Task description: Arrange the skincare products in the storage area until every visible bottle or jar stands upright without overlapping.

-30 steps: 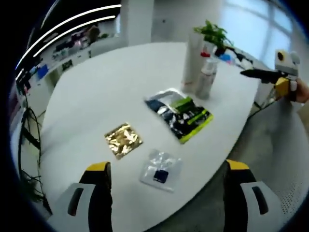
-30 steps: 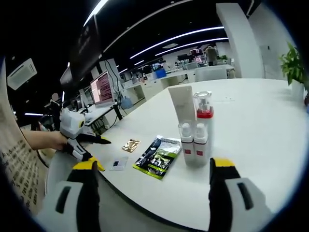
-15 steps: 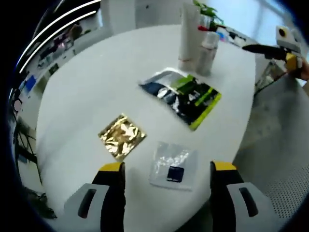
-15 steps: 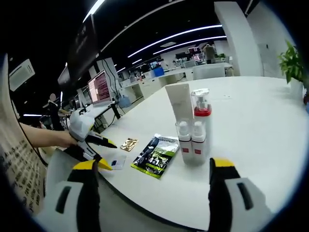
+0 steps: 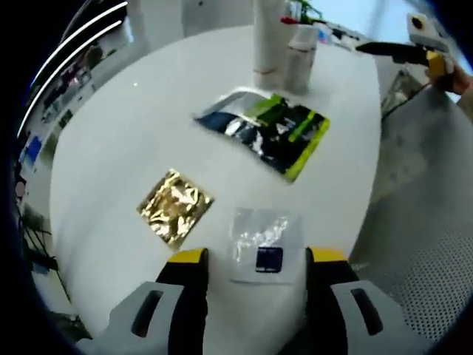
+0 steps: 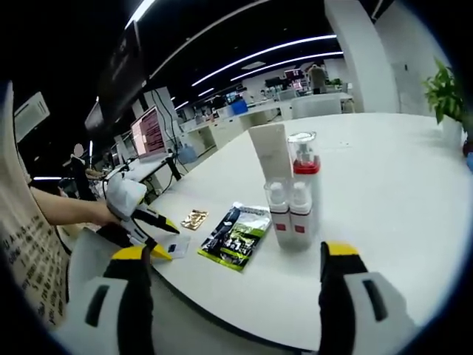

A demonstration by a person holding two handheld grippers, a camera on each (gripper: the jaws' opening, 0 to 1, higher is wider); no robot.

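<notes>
Left tongs moved down to clear sachet, jaws narrowed, now straddling it

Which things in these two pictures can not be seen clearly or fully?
- Left gripper view: tops of the white tube and pump bottle cut by the upper edge.
- Right gripper view: print on the green-black sachet too small.
- Both views: clear sachet contents unclear.

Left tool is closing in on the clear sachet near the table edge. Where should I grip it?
Grip the clear sachet by its near edge, coming in low from the table edge. It lies flat and thin, so the left tool likely can't pinch it from above.
</notes>
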